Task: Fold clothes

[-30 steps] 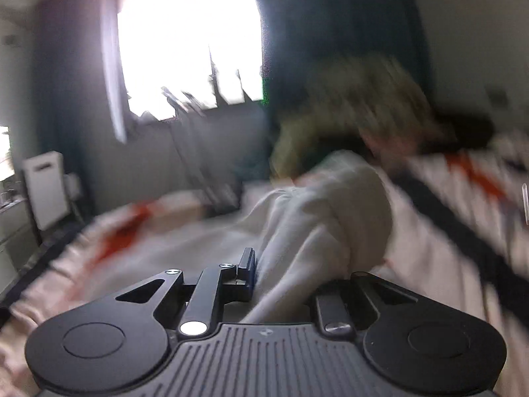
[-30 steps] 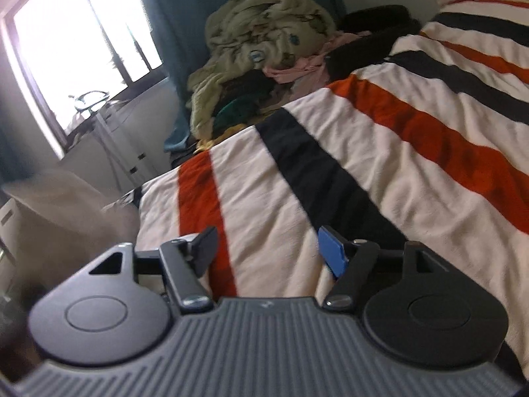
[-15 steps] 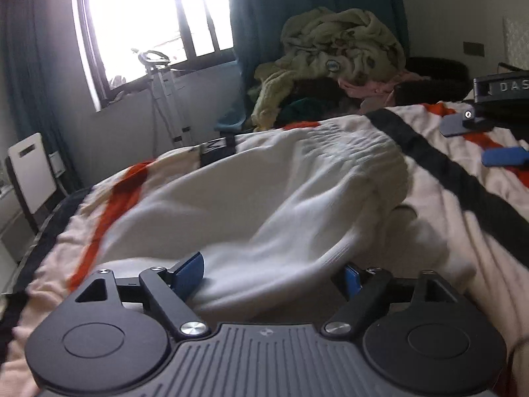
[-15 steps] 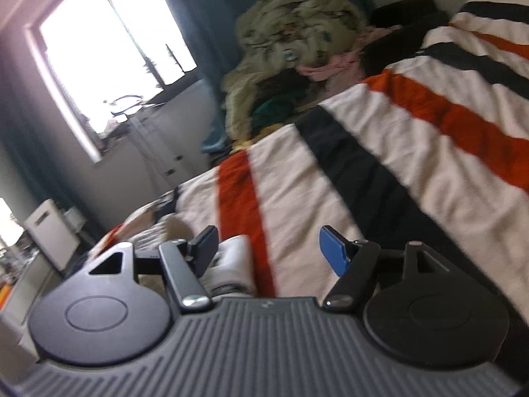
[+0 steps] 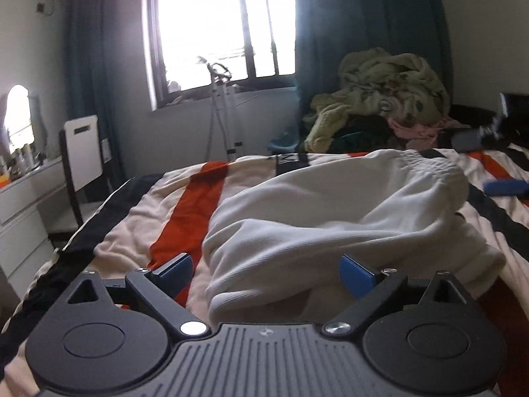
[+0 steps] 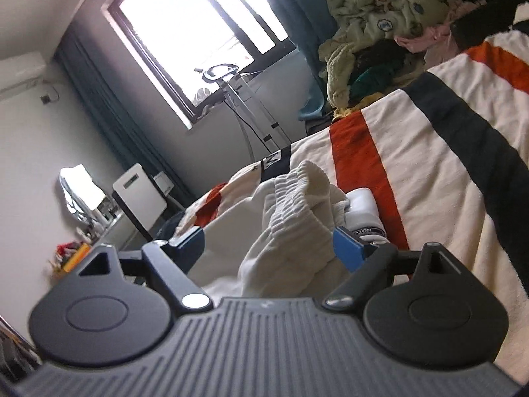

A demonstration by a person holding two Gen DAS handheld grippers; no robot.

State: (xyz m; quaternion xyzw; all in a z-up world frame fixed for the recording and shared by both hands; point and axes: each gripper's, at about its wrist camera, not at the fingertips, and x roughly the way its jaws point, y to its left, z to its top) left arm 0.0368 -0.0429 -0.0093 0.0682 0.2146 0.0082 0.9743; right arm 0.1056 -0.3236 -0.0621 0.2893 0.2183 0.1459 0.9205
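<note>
Cream-white garment (image 5: pixel 330 211) on cream, orange and black striped blanket (image 6: pixel 429 152)

Both grippers – left gripper (image 5: pixel 266 273), right gripper (image 6: pixel 271 243) – jaws wide apart, low.

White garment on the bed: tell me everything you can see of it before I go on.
The white garment looks like soft knit with a ribbed elastic band at one end. It lies crumpled and bunched on the striped blanket, unfolded. Both open grippers, left and right, straddle its folds without clamping it.
</note>
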